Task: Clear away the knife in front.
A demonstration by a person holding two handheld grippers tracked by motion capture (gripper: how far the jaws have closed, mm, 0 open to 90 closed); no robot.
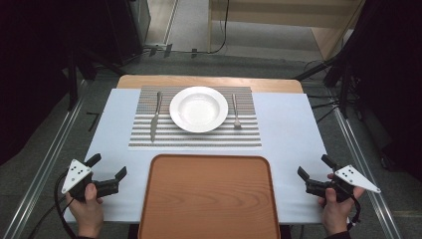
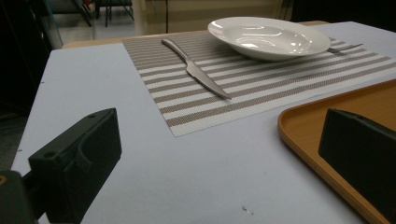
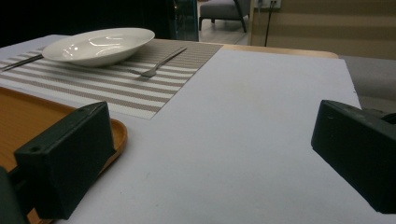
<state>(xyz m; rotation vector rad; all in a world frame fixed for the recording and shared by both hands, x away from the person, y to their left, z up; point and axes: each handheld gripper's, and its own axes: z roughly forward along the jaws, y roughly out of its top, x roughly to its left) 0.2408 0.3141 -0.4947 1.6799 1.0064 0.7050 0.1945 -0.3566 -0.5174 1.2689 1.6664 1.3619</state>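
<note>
The left gripper (image 1: pixel 108 172) sits at the near left corner of the table (image 1: pixel 288 149), held low in the person's hand, its jaws wide apart with nothing between them. Just to its right, close by the inner jaw, runs the rim of the wooden tray (image 1: pixel 149 199). Ahead of that gripper and a little to its right lies the striped placemat (image 1: pixel 194 139), and on the mat's near side for this gripper rests the knife (image 1: pixel 156 115), handle away and blade pointing back toward the person. Beyond the knife, farther right, stands the white plate (image 1: pixel 198 108) in the middle of the mat. The fork (image 1: pixel 236 110) lies past the plate, ahead and to the left of the right gripper (image 1: pixel 313 170); its tines seem to point toward the person, though they are small from here. The right gripper rests at the near right corner, the tray just to its left, jaws spread wide and holding nothing.
</note>
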